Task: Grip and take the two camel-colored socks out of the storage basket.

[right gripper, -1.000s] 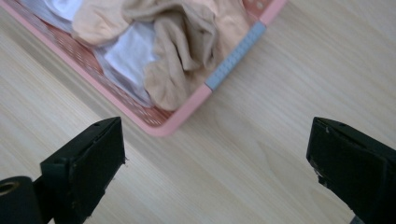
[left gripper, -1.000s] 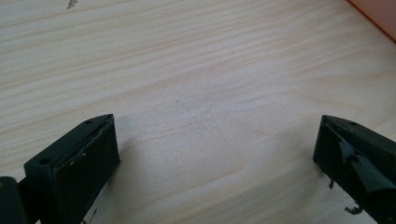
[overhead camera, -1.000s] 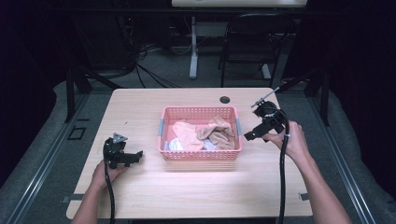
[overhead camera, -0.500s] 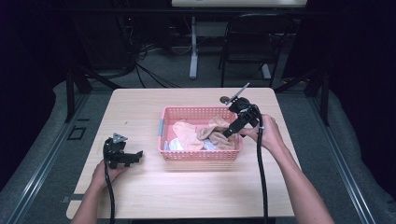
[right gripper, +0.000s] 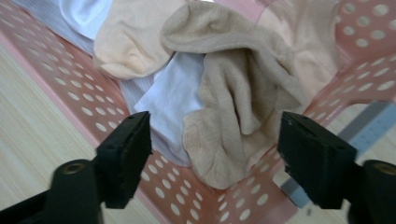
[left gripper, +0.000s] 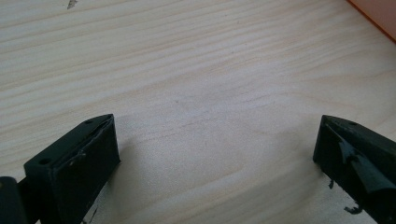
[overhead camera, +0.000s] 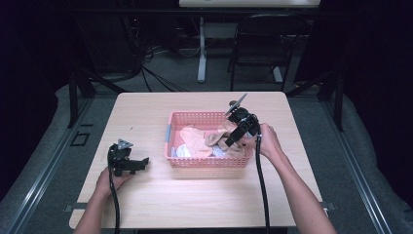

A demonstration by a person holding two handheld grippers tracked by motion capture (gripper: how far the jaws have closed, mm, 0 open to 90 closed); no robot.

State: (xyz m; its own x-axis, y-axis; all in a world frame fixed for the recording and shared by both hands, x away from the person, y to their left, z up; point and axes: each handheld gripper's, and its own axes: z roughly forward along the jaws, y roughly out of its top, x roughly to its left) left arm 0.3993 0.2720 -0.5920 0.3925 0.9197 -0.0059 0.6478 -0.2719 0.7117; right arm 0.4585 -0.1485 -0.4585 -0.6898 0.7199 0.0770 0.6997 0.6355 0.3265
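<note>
A pink perforated basket sits mid-table with several socks in it. My right gripper reaches down into its right end. In the right gripper view the right gripper has its jaws on either side of a tan sock, and the pads do not touch it. These jaws have just been closing. A peach sock and white cloth lie beside the tan one. My left gripper rests on the table left of the basket, and the left gripper is open over bare wood.
The light wooden table has free surface around the basket. A basket corner shows at the top right of the left gripper view. Behind the table stand a chair and a desk leg, with cables on the floor.
My right gripper has moved left from beside the basket's right end and down into it, over the tan sock. Its jaws stand narrower. The left hand has kept still.
</note>
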